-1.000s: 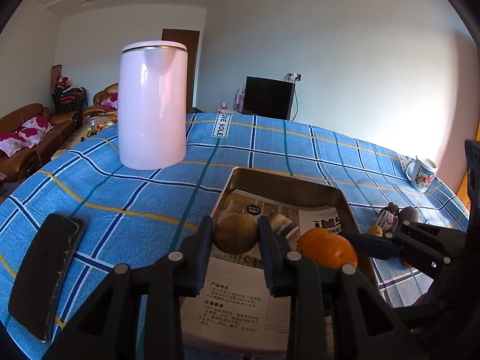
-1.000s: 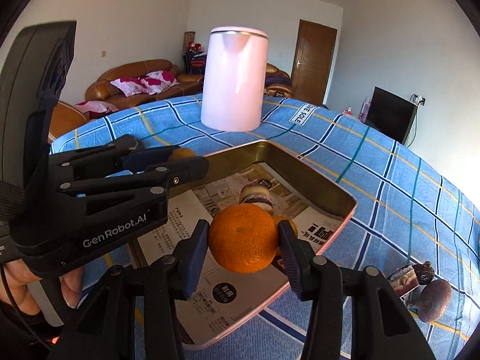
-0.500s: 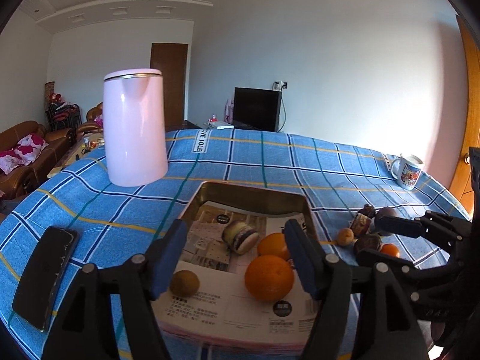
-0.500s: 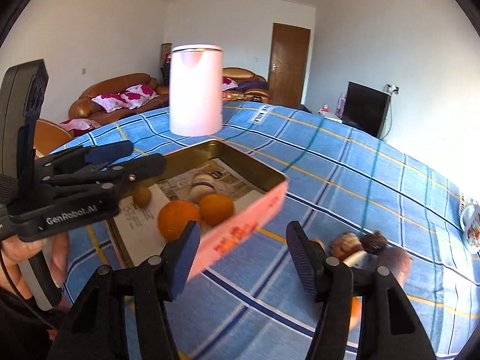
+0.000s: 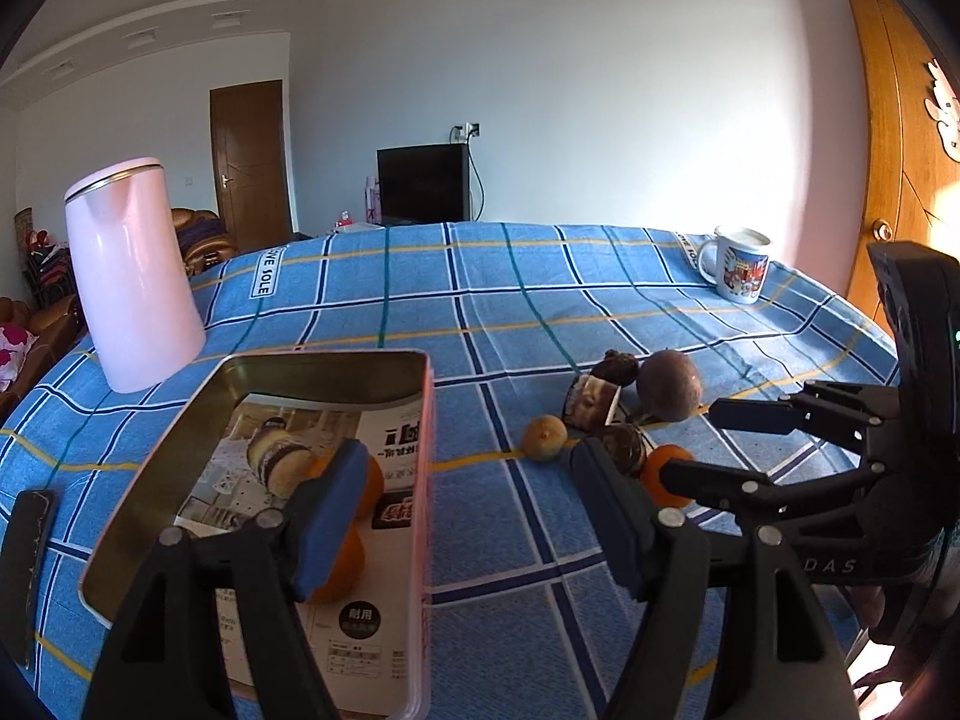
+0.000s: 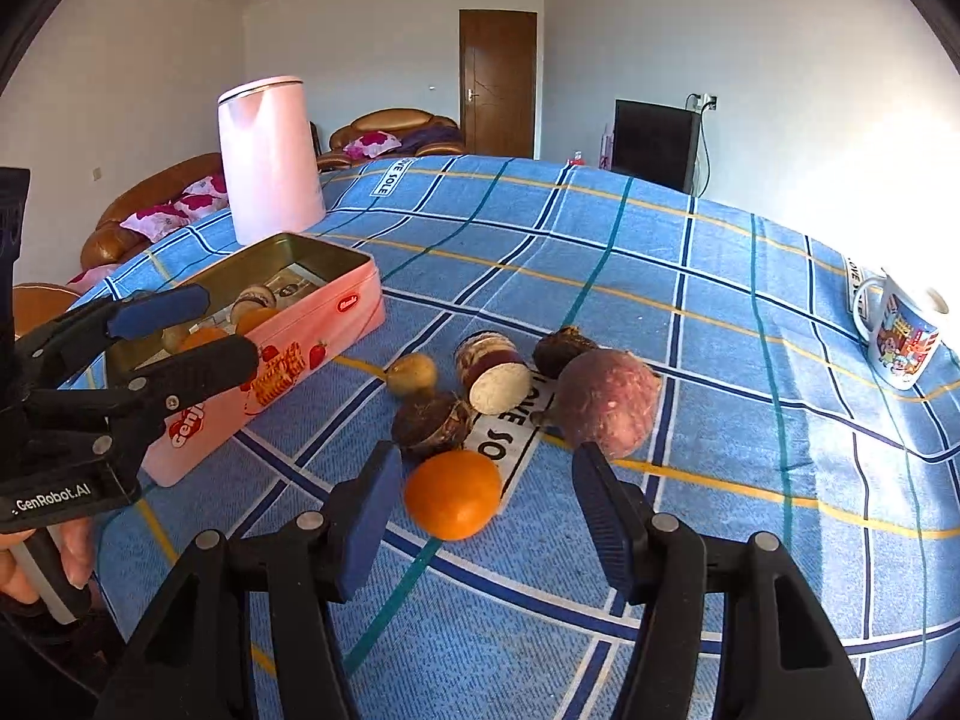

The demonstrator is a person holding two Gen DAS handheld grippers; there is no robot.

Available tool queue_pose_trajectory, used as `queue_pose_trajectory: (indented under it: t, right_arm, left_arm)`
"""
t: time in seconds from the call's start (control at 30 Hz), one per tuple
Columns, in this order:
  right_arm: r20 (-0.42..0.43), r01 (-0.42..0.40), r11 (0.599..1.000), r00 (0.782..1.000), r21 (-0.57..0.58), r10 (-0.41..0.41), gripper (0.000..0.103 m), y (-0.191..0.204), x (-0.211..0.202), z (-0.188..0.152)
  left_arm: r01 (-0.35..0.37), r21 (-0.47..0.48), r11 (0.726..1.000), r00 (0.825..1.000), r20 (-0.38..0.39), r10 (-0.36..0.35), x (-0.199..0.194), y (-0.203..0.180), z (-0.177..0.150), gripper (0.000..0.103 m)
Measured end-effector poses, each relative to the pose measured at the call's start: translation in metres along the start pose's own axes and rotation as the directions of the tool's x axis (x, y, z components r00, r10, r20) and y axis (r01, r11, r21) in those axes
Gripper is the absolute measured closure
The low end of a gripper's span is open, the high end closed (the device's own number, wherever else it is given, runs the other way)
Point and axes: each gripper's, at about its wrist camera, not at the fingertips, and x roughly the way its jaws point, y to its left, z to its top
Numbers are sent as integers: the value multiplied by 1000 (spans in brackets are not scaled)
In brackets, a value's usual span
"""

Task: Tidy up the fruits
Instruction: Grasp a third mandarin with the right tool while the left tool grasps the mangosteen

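A pink tin box point(image 6: 312, 336) point(image 5: 427, 450) lined with printed paper holds two oranges point(image 5: 342, 564) and a cut taro piece point(image 5: 282, 462). Loose produce lies on the cloth to its right: an orange point(image 6: 453, 501) point(image 5: 663, 471), a small yellowish fruit point(image 6: 414, 373) point(image 5: 544, 437), taro pieces point(image 6: 492, 372) and a reddish-brown round root point(image 6: 606, 402) point(image 5: 669, 384). My right gripper point(image 6: 480, 516) is open and empty, with the orange between its fingers. My left gripper point(image 5: 468, 516) is open and empty over the box's right wall.
A tall pink kettle point(image 5: 132, 276) point(image 6: 270, 168) stands behind the box. A printed mug point(image 5: 741, 264) point(image 6: 900, 336) sits at the far right. A dark phone point(image 5: 24, 564) lies at the left edge. The table carries a blue plaid cloth point(image 5: 480, 300).
Both grippers opened and let the kiwi-like fruit and the orange go into the box. Both then swung right, and the right gripper came down to the loose orange on the cloth.
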Motion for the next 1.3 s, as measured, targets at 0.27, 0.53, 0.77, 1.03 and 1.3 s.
queue_pose_trajectory:
  t: [0.27, 0.53, 0.77, 1.03, 1.3]
  right_arm:
    - [-87, -76, 996, 993, 38, 79, 52, -5, 23, -3]
    - [-54, -48, 998, 997, 46, 50, 63, -11, 10, -10]
    - [14, 134, 988, 991, 76, -135, 63, -42, -14, -19]
    - [21, 48, 986, 998, 162, -52, 63, -63, -15, -25]
    - [33, 35, 983, 999, 178, -42, 63, -64, -17, -28]
  left_arm:
    - [16, 27, 999, 1000, -10, -16, 5, -12, 4, 30]
    - [36, 41, 998, 999, -34, -35, 14, -26, 5, 30]
    - [81, 75, 994, 994, -84, -74, 30, -51, 8, 30]
    - [131, 37, 991, 977, -176, -123, 57, -65, 8, 32]
    - [155, -14, 988, 954, -256, -154, 75, -64, 8, 41]
